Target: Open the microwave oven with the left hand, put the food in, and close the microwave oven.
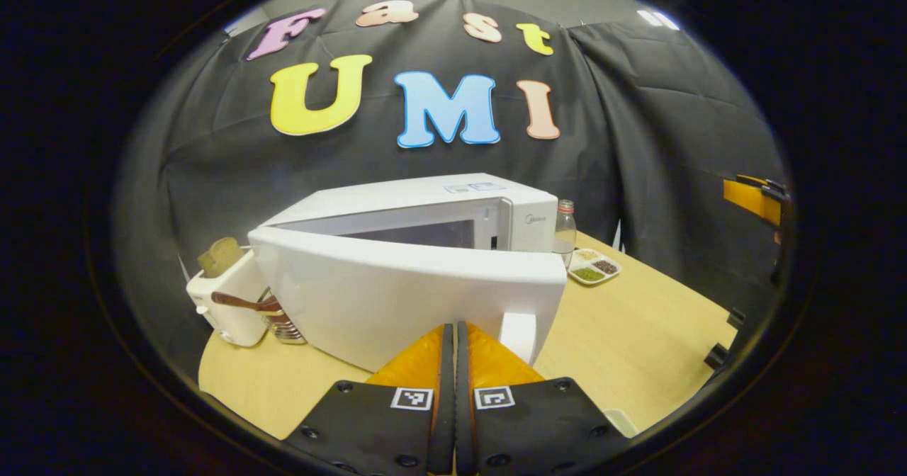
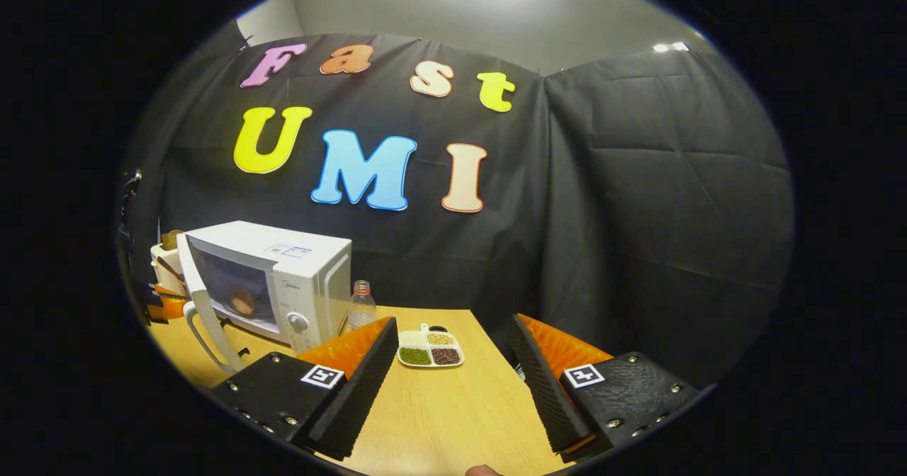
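On a pale wooden table (image 2: 439, 412) walled by black cloth (image 2: 659, 200), a toaster (image 1: 223, 299) stands far left, then the microwave (image 1: 425, 249), door (image 1: 404, 299) ajar with food (image 2: 243, 301) inside, a bottle (image 2: 361, 306), a tray (image 2: 429, 349); the left gripper (image 1: 451, 334) is pinched narrow, empty, at the door, the right gripper (image 2: 453, 363) wide.

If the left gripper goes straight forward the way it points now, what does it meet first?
Most likely the microwave door. The left gripper, fingers together, points at the door's outer face near its handle, with nothing visible between; the exact gap is unclear.
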Available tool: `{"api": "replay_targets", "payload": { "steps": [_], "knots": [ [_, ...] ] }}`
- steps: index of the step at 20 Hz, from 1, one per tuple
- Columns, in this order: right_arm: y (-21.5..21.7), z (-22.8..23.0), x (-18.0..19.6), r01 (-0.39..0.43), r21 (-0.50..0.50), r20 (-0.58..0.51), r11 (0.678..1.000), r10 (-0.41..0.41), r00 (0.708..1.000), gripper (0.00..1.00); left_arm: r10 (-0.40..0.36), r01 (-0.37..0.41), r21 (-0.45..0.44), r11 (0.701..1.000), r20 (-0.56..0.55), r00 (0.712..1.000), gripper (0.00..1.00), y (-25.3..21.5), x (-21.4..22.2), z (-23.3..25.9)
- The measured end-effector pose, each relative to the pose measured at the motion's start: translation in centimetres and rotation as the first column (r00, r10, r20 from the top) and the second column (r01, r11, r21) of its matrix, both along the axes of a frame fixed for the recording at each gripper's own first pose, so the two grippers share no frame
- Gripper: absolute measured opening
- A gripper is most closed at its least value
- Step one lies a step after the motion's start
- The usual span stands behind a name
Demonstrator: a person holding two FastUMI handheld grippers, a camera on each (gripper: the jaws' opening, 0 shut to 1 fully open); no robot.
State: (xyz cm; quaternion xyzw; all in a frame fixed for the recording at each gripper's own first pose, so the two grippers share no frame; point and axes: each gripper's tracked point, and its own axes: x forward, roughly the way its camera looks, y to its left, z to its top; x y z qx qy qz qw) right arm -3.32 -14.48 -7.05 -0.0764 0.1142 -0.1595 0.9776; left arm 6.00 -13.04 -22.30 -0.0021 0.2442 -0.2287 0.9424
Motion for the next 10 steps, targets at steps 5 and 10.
{"api": "replay_targets", "payload": {
  "steps": [5, 10],
  "knots": [
    [-0.9, -0.4, -1.0, 0.029, -0.008, -0.012, 1.000, -0.029, 1.000, 0.97, -0.022, 0.022, -0.028, 0.999, -0.013, 1.000, 0.08, -1.8, 2.0, -0.6],
    [-1.9, -1.2, -1.7, 0.058, 0.003, -0.030, 0.998, -0.058, 0.998, 0.97, -0.030, 0.030, -0.016, 0.999, -0.009, 1.000, 0.07, -3.3, 4.7, -0.9]
  ]
}}
